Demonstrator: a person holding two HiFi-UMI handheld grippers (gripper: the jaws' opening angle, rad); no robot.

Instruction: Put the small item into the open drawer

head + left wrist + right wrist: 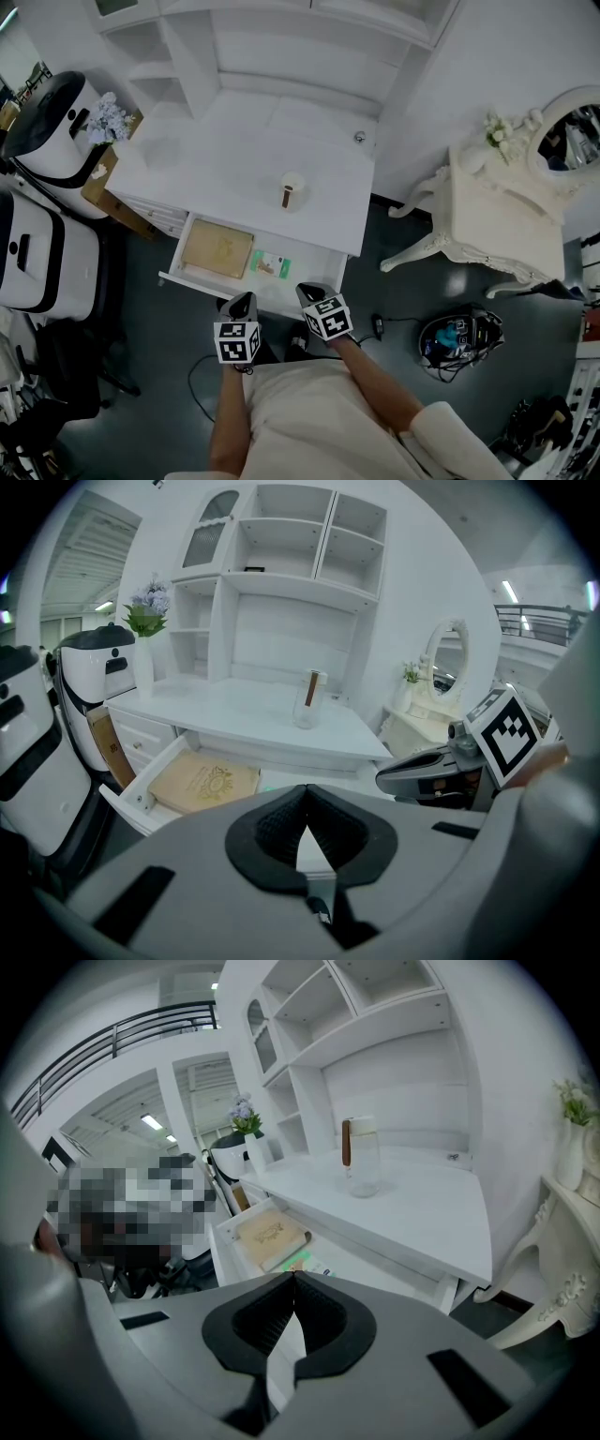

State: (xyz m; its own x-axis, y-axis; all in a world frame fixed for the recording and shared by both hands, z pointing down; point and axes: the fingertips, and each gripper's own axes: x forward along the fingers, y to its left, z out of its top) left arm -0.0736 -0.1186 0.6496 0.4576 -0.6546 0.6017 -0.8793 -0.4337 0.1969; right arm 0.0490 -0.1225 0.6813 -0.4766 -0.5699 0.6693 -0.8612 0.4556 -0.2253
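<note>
The white desk [234,150] has its drawer [173,276] pulled open towards me. Inside lie a tan book [217,248] on the left and a small green-and-white packet [270,264] to its right; the packet's green edge [300,1262] also peeks over the jaws in the right gripper view. A glass jar [293,190] with a brown stick in it stands on the desktop. My left gripper [246,300] and right gripper [310,292] hover side by side just in front of the drawer's front edge. Both are shut with nothing between the pads [281,822] [267,1321].
A shelf hutch [272,37] rises at the desk's back. A small metal piece [359,137] lies at the desk's right rear. White machines [47,131] and a flower vase [108,117] stand left. An ornate white vanity [487,206] and a dark bag [459,339] are right.
</note>
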